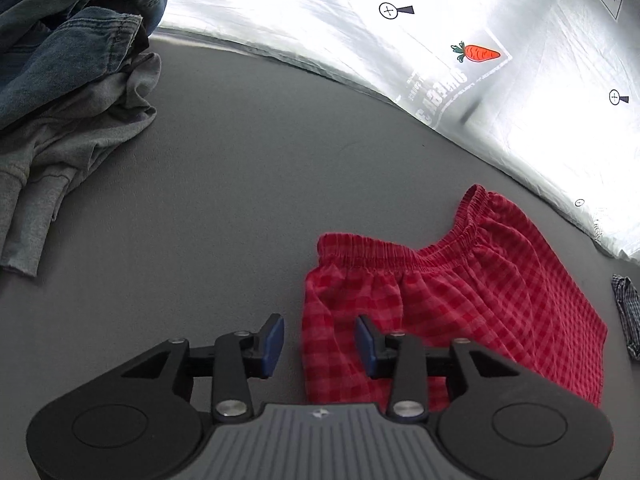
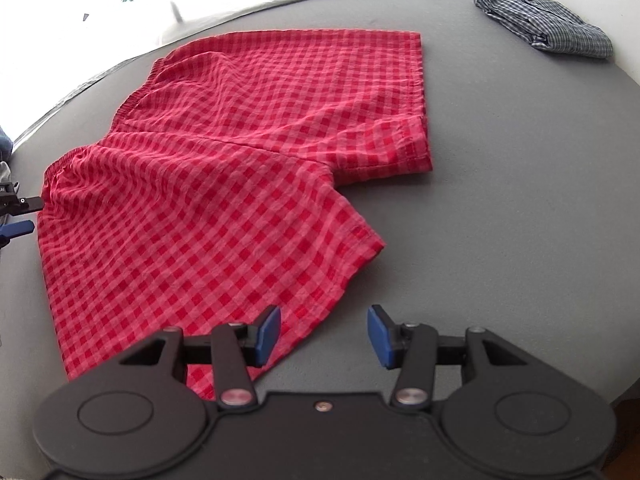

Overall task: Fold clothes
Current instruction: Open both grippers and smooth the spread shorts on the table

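1. At the near edge of the red checked shorts, the right gripper hangs over the grey table with its blue pads parted and nothing pinched; one pad sits above the hem of the nearer leg, the other above bare table.
2. At the waistband end of the shorts, the left gripper is likewise spread, its right pad above the cloth's side edge and its left pad above the table (no fabric is gripped between them). From the right wrist view, only its tips show, just beside the shorts' waist corner.
3. The shorts lie flat on the table, waistband gathered and slightly wavy, the two legs spread apart with a notch between them.
4. Well apart from the shorts, past the waistband end, sits a heap of grey clothing with denim on top.
5. Beyond the shorts' far leg lies a crumpled blue plaid garment.
6. Behind the shorts, along the table's far edge, runs bright plastic sheeting printed with a carrot.
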### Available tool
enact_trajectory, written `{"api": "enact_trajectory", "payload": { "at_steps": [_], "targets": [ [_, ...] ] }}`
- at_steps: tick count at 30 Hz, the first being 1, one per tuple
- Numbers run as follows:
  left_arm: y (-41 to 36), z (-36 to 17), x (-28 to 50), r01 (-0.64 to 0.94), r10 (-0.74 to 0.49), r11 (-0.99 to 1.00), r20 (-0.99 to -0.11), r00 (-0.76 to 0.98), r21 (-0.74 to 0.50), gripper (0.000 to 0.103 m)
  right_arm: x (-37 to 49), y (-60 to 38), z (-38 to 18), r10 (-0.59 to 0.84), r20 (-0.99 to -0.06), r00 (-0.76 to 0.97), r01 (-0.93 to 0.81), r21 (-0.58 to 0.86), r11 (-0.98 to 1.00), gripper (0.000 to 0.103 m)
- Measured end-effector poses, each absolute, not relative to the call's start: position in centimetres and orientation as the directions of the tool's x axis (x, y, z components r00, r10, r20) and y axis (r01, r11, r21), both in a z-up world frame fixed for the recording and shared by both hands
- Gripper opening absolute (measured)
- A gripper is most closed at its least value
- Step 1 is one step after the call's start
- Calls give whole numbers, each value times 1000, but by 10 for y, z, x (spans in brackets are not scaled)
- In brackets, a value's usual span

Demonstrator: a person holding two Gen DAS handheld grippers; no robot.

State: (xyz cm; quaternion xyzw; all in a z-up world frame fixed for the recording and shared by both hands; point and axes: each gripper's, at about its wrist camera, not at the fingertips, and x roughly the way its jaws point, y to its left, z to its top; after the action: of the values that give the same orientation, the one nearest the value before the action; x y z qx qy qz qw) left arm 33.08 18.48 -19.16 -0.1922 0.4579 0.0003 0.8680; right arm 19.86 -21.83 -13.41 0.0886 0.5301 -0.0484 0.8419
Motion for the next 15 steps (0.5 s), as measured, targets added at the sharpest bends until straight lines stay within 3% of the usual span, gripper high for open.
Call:
{"api": "enact_trajectory", "payload": {
  "at_steps": [5, 10, 15],
  "targets": [
    [167, -204, 279, -134, -180, 946, -821, 542, -296, 41, 200, -187, -122, -22, -874, 485, -19, -36, 999, 49],
    [174, -207, 241, -206, -134, 936, -831, 540, -285, 41, 190, -143, -121, 25, -848, 529, -233, -117, 965, 51],
    [195, -205, 217, -251, -143, 915, -836, 530, -316, 41, 174, -107, -127, 143, -858, 493, -357, -49, 933, 51]
  ]
}}
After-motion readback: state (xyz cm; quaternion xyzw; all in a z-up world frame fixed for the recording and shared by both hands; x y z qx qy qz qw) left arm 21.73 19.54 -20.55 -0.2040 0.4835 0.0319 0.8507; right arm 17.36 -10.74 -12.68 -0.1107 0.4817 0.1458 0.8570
